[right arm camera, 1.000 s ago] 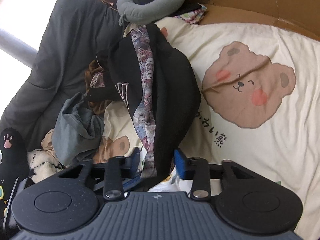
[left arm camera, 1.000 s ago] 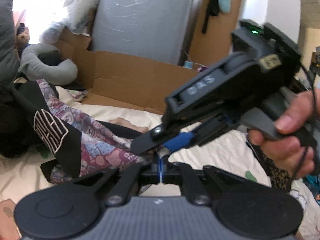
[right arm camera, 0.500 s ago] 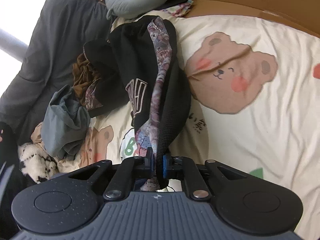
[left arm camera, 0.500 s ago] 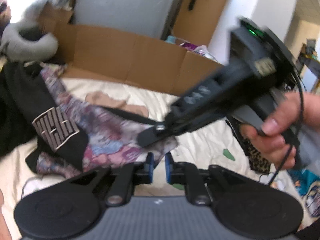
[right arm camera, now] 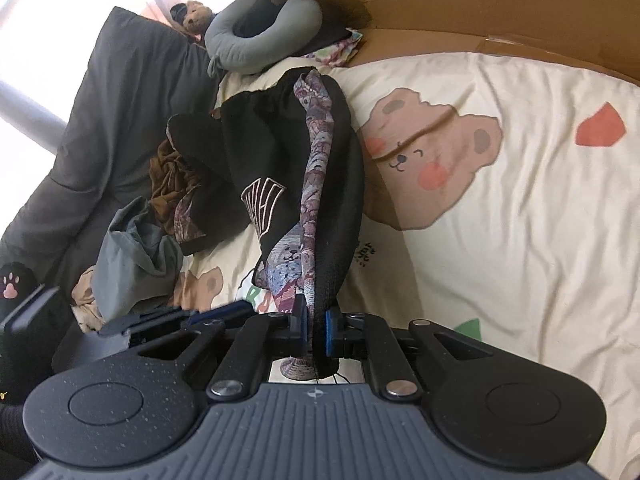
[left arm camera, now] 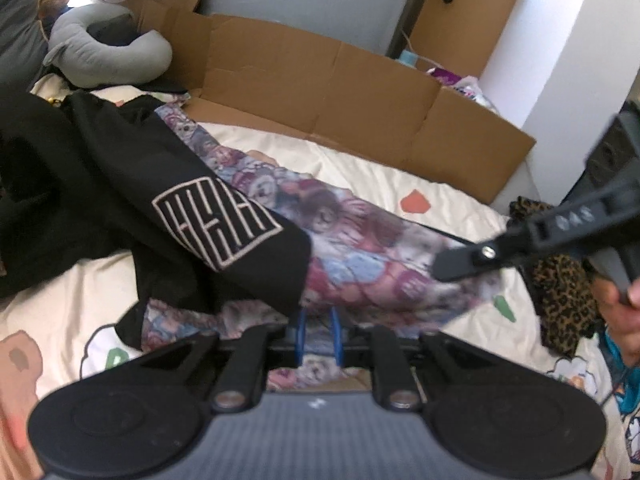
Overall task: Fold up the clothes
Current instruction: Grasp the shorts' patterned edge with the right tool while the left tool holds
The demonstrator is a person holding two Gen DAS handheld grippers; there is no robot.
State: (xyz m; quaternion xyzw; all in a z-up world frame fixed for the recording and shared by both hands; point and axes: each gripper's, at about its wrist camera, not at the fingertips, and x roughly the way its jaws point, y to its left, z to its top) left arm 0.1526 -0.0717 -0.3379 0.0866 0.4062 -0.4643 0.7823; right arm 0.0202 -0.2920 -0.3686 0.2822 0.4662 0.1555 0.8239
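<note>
Right gripper (right arm camera: 316, 330): jaws nearly closed, clamped on a bunched edge of the black-and-patterned garment (right arm camera: 316, 184). In the right wrist view the cloth runs as a taut ridge from the jaws at lower centre up toward the grey neck pillow (right arm camera: 260, 36) at upper centre, with a short tail hanging below the pads.

Left gripper (left arm camera: 318, 332): jaws a narrow slot apart, having opened slightly in the last second. The patterned hem lies at and between the blue pads (left arm camera: 301, 330), but whether they press on it cannot be told. In the left wrist view the garment spreads from upper left to centre right over the cream bear-print bedsheet (left arm camera: 380, 176), logo panel left of centre. The right gripper's finger enters from the right edge, over the patterned fabric.

Risks, as judged:
- The left side may be loose. If the right hand pulls, the cloth would slide free and the garment skew rather than spread.
- The right grip takes a thick bunch, probably several layers, so a fold could start from a twisted edge.
- The far end lies against the pile of other clothes (right arm camera: 132, 248) at left centre and could drag them along.
- The two grippers are close together and could collide.
</note>
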